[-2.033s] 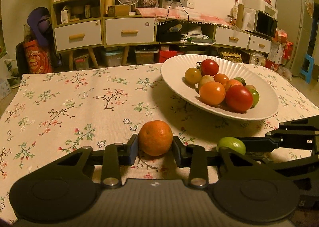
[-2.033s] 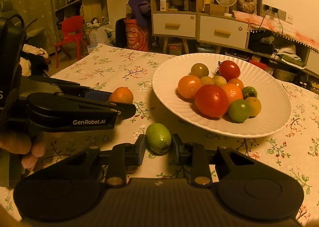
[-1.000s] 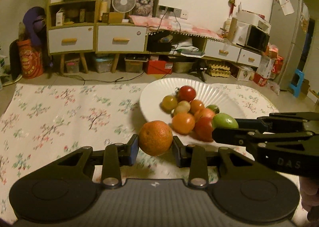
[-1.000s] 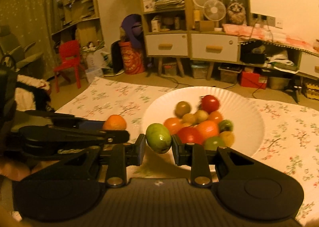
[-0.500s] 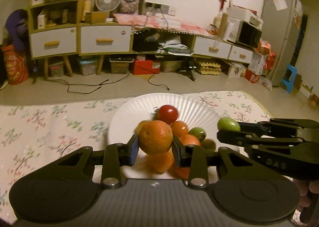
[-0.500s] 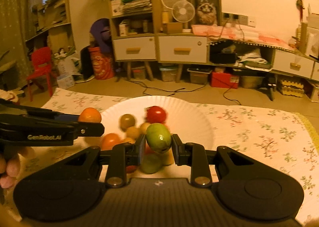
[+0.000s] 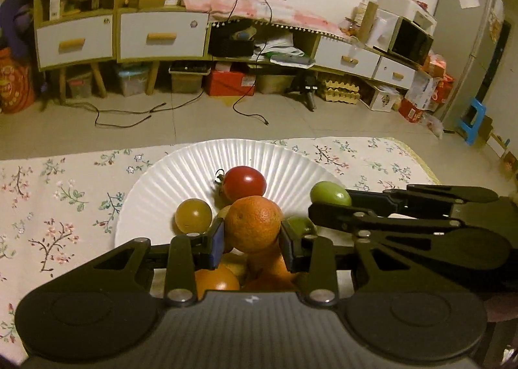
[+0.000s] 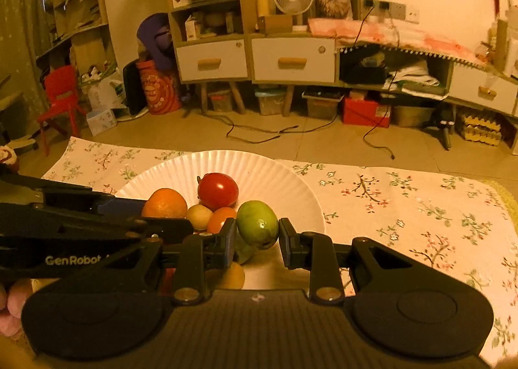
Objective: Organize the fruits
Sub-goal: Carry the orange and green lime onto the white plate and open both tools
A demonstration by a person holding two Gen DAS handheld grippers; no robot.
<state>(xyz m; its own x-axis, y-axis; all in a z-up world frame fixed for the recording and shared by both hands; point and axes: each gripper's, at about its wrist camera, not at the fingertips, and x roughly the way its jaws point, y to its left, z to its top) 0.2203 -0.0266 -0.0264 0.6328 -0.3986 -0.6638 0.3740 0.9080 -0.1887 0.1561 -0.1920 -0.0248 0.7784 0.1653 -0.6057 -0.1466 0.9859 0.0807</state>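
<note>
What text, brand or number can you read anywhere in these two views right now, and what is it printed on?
"GenRobot", in white on the side of the left gripper as the right wrist view shows it; what follows the word is hidden behind the right gripper.
Red drum beside the shelves: circular print, too blurred to read.
Papers on the fridge: too small to read.
Boxes and stacked papers on the shelves: not legible.

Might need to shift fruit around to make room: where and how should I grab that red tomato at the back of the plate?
Grip the red tomato across its round middle, from above. Fruit crowds its near side, and its stem sticks out left.
</note>
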